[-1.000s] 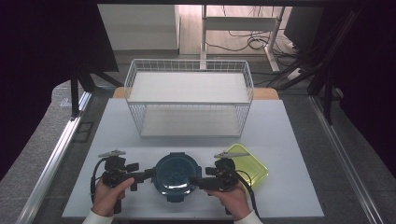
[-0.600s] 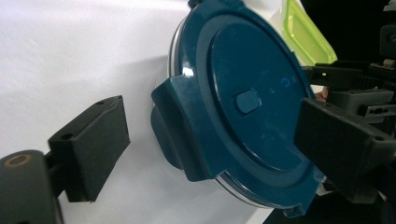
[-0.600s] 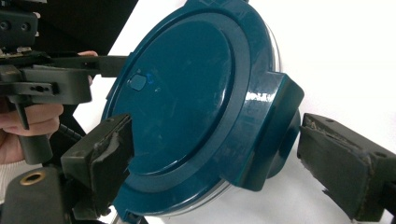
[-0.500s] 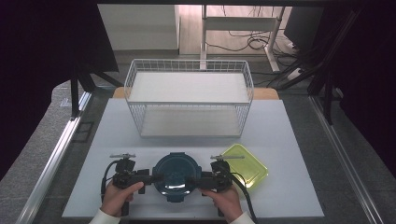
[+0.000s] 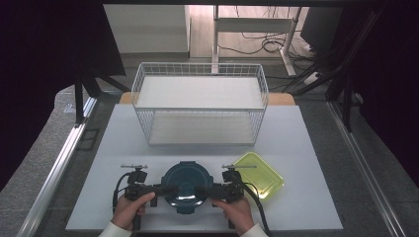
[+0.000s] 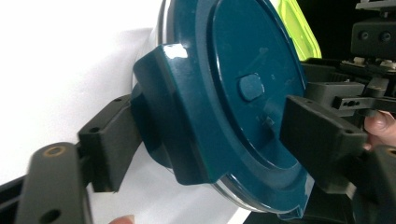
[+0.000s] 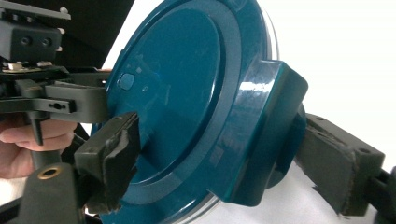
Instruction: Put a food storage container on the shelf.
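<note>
Wire basket (image 5: 200,106) at far centre of white table (image 5: 316,148); green lid (image 5: 259,175) right of teal container (image 5: 186,185), near edge.

Left gripper (image 6: 201,140): jaws closing, straddling container's left clip.

Right gripper (image 7: 229,163): jaws closing, straddling right clip.

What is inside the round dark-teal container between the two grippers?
Nothing can be made out: the round container wears its teal lid, clip flaps down at both sides, which covers the inside. Only a thin clear rim shows beneath the lid.

Wire basket (image 5: 200,106) blocks behind; green lid (image 5: 258,177) crowds right.
</note>
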The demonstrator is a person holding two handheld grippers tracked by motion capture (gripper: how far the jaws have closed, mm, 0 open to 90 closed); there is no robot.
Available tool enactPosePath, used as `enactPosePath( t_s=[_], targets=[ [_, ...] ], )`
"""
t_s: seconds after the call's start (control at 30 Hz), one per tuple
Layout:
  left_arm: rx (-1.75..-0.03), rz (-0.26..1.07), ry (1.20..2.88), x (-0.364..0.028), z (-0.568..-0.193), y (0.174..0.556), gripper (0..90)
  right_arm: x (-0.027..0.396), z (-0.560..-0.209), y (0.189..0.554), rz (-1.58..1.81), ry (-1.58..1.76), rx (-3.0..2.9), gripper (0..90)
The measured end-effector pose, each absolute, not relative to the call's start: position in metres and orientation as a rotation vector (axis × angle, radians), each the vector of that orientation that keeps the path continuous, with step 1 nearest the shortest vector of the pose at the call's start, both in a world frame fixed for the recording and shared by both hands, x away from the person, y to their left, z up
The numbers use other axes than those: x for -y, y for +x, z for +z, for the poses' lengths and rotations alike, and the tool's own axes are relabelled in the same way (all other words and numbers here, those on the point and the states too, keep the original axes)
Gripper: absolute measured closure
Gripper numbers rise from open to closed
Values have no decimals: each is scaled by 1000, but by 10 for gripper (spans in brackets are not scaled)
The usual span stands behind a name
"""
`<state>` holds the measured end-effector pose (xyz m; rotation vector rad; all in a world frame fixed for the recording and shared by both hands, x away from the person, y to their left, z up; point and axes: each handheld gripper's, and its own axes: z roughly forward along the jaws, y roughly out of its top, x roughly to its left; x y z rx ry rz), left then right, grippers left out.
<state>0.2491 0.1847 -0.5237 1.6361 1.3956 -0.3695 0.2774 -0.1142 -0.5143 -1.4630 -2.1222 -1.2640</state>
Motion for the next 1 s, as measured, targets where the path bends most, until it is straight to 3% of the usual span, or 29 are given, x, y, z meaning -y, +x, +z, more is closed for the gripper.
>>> enactPosePath(
  t_s=[0.5, 1.0],
  targets=[
    [-1421, -446, 1561, -191, -528, 247, 313, 118, -515, 279, -1260, -1503, 2029, 267],
    [-1440, -360, 1557, -185, -513, 236, 377, 124, -506, 274, -1249, -1589, 1959, 337]
  ],
)
